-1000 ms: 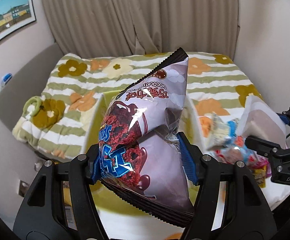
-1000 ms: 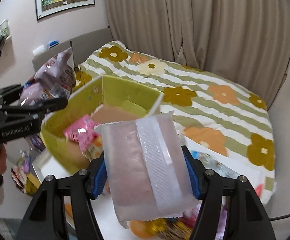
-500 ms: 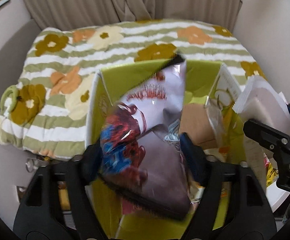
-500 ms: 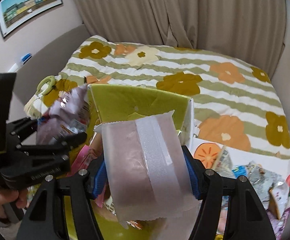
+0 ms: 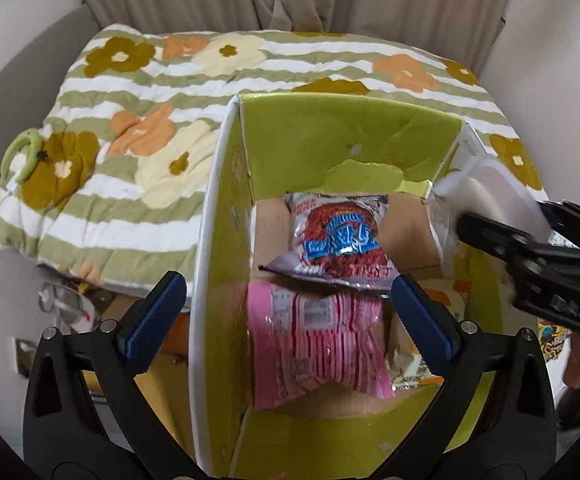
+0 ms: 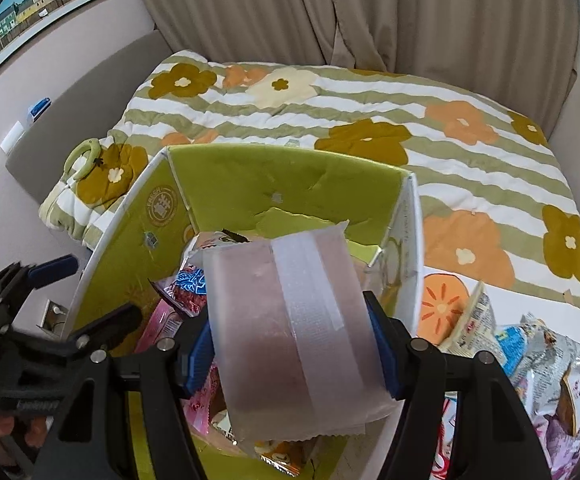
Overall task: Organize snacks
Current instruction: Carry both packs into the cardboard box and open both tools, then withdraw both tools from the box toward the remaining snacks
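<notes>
1. Box (image 5: 226,216), green-lined, standing beside bed (image 5: 138,128), containing chocolate snack bag (image 5: 339,242) lying against pink packet (image 5: 313,344).
2. Left gripper (image 5: 288,312) spreading wide over box, jaws opening, gripping nothing.
3. Right gripper (image 6: 290,344) clamping frosted pouch (image 6: 290,320) above box.

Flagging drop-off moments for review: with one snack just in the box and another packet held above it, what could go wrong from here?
The pale packet in the right hand-held gripper hangs near the green box's right wall, so it could catch the rim. The left hand-held gripper, jaws opening and empty, straddles the left wall and might snag it. Dropped, the packet may bury the chocolate snack bag.
</notes>
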`<state>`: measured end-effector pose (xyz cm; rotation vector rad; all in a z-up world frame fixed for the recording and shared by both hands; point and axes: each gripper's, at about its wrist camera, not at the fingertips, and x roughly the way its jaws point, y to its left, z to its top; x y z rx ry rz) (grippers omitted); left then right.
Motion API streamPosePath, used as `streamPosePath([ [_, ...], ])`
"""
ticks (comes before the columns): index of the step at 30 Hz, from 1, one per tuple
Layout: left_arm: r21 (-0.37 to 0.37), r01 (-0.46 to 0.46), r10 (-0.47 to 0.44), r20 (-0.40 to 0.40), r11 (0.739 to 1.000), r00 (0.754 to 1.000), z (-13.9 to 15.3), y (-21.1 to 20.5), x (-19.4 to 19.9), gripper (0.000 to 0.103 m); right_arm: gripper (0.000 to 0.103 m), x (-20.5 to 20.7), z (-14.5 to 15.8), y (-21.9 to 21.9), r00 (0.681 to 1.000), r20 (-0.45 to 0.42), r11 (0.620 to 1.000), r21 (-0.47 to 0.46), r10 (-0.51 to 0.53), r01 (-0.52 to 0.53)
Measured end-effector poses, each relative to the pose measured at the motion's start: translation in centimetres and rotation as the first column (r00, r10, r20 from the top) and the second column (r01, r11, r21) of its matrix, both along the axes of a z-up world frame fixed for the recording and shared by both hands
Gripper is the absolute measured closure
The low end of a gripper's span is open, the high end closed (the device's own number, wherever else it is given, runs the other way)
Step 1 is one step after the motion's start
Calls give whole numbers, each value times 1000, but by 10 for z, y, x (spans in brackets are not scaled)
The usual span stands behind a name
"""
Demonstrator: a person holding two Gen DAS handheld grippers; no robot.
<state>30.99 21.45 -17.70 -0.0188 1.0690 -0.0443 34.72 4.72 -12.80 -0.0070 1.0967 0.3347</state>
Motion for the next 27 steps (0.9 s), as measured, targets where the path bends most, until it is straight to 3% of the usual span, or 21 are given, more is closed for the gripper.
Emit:
streamPosePath([
  [9,-1,-18,18,0,1000,1000,-1,2,-8,1,38,13,-20,5,999,-30,1000,21,-18,19],
  [11,-4,-21,21,-8,1000,1000,-4,2,-8,1,12,10,-15,2,1000,-5,999,41,-20,20],
  [12,-2,-20,20,-11,1000,1000,-5,2,-8,1,8,9,-13,2,1000,-2,999,47,-20,21],
  [19,2,-7,7,-9,1000,1000,-2,-2,-18,1,7,-13,-16,-4,1000,-11,998,67,-21,22],
  [27,17,-8,7,45,1000,999,23,-2,-36,1,7,-32,15,-10,998,51,996,82,-29,25],
])
